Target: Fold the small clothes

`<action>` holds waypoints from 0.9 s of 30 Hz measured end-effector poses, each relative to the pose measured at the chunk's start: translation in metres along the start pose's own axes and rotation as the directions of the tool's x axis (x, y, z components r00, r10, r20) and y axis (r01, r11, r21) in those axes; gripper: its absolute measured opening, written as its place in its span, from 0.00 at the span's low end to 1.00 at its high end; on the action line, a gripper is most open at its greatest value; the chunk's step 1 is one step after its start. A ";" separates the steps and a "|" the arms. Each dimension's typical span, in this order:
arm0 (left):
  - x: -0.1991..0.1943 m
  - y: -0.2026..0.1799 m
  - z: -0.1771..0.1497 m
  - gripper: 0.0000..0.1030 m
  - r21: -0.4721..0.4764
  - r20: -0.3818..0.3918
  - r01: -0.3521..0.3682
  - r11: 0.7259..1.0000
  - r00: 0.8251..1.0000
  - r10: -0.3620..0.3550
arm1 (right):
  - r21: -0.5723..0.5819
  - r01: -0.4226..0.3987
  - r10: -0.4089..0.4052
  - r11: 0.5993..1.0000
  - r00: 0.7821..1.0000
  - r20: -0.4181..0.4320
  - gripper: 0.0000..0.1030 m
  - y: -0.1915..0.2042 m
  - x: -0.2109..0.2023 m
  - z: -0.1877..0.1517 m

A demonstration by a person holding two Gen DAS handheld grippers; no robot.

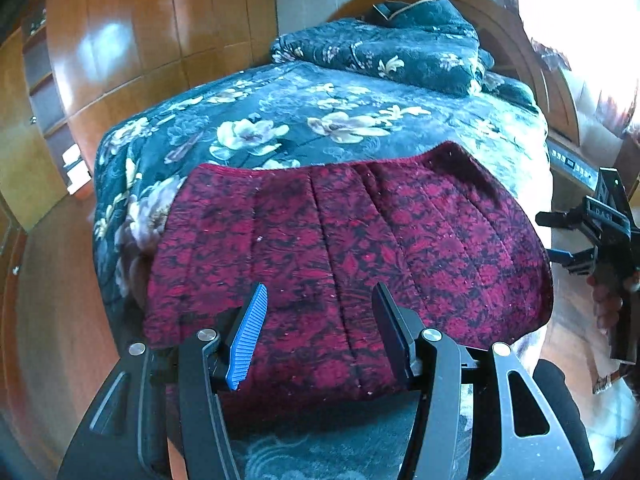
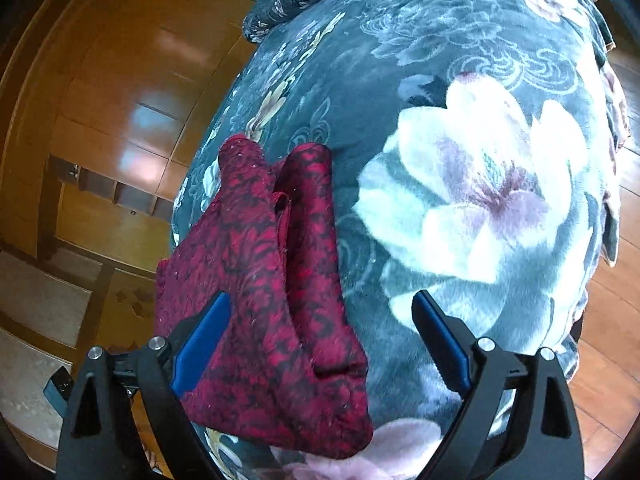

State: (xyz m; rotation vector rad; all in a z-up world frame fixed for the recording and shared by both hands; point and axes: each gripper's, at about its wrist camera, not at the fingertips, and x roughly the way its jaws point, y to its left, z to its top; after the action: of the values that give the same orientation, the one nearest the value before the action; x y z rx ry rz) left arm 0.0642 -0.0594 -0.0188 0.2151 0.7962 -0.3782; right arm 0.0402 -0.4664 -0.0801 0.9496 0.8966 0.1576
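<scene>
A dark red garment with a black floral pattern [image 1: 352, 240] lies folded on a bed covered by a dark green floral blanket [image 1: 280, 120]. My left gripper [image 1: 320, 300] is open above the garment's near edge, holding nothing. My right gripper [image 1: 554, 236] shows at the right edge of the left wrist view, off the garment's right side. In the right wrist view the garment [image 2: 272, 300] lies to the left between the spread fingers, and the right gripper [image 2: 320, 316] is open above it and the blanket [image 2: 480, 180].
A folded quilt in the same floral fabric [image 1: 384, 48] lies at the head of the bed against a wooden headboard [image 1: 520, 40]. A wooden wardrobe [image 1: 140, 40] stands left of the bed. Wooden floor [image 2: 608, 320] runs along the bed's right side.
</scene>
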 end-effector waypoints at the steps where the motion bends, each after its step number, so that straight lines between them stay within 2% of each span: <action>1: 0.002 -0.001 0.000 0.52 0.002 -0.003 0.001 1.000 1.000 -0.001 | 0.005 -0.010 0.010 1.000 1.000 -0.004 0.90 0.000 -0.001 -0.002; 10: 0.026 -0.003 0.000 0.52 -0.010 -0.057 0.019 1.000 0.998 -0.019 | 0.071 -0.127 0.133 0.989 0.988 -0.081 0.93 -0.020 0.034 0.002; 15: 0.041 0.008 -0.002 0.52 -0.082 -0.101 0.055 0.995 0.993 -0.063 | 0.074 -0.184 0.190 0.980 0.977 -0.092 0.96 -0.025 0.037 0.000; 17: 0.039 0.013 0.000 0.52 -0.121 -0.087 0.090 0.989 0.991 -0.101 | 0.070 -0.224 0.230 0.972 0.968 -0.103 0.96 -0.023 0.034 -0.003; 19: 0.039 0.016 0.004 0.52 -0.144 -0.082 0.117 0.983 0.988 -0.129 | 0.052 -0.230 0.235 0.972 0.966 -0.110 0.96 -0.020 0.034 -0.006; 24: 0.056 0.018 0.009 0.52 -0.160 -0.115 0.115 0.980 0.984 -0.134 | -0.001 -0.236 0.234 0.972 0.960 -0.154 0.92 -0.002 0.048 -0.011; 26: 0.064 0.020 0.008 0.52 -0.175 -0.132 0.116 0.978 0.981 -0.140 | -0.049 -0.217 0.207 0.975 0.964 -0.165 0.91 0.004 0.052 -0.016; 27: 0.066 0.020 0.008 0.52 -0.177 -0.132 0.117 0.977 0.981 -0.141 | -0.056 -0.202 0.191 0.978 0.968 -0.164 0.83 0.005 0.052 -0.016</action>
State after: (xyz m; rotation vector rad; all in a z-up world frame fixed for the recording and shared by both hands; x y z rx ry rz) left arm 0.1196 -0.0596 -0.0607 0.0319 0.9835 -0.4189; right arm 0.0632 -0.4278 -0.1119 0.9675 0.9347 0.4377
